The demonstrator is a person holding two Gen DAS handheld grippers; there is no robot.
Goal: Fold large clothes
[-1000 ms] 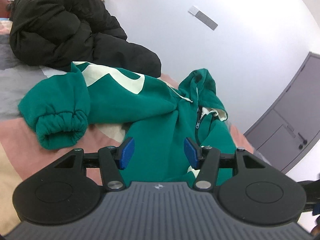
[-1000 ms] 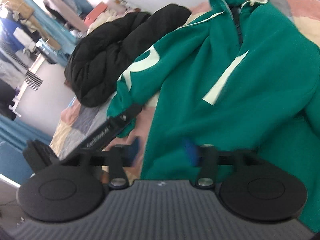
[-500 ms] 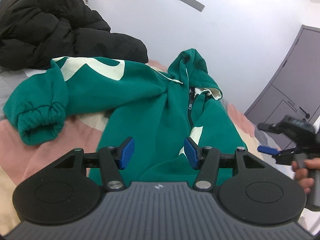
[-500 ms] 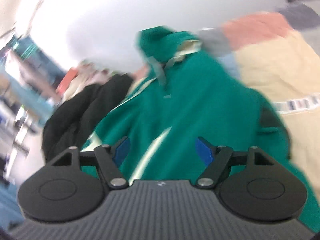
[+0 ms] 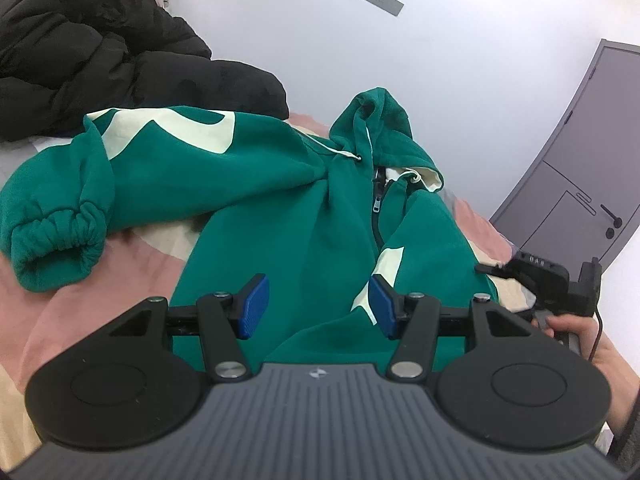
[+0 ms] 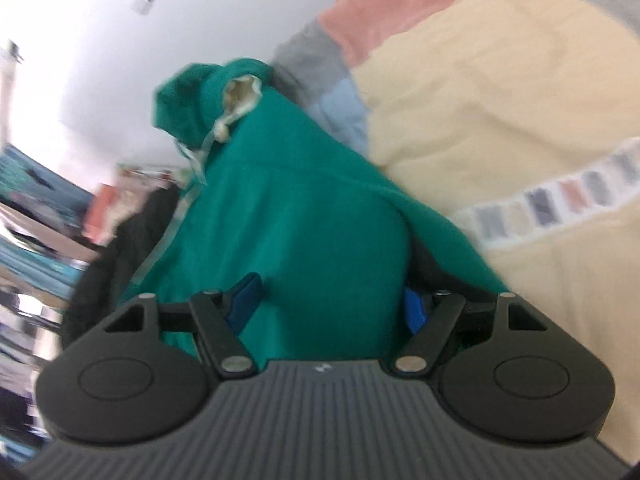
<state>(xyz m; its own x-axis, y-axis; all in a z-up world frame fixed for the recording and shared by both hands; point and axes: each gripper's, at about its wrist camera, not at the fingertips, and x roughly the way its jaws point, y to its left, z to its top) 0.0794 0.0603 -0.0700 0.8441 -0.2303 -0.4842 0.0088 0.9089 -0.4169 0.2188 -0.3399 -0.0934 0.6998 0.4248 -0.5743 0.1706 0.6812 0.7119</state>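
Looks like the grab-the-hem step. The green hoodie lies spread zipper-up on the patchwork bedspread, 1 sleeve flung out left beside a puffy black jacket. Left gripper hangs parted, empty, over the bottom edge. Right gripper is closing around thick fleece. Next both need a firm pinch, then lift evenly.

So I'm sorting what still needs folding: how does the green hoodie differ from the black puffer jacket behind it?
The green hoodie is smooth fleece with cream markings; the black puffer jacket is plain, quilted and puffy. The hoodie lies spread out, with one sleeve, its hood and its zip showing; the jacket sits bunched in a heap. The hoodie lies just in front of the left gripper, the jacket farther back towards the wall. Both rest unfolded on the patchwork bedcover.
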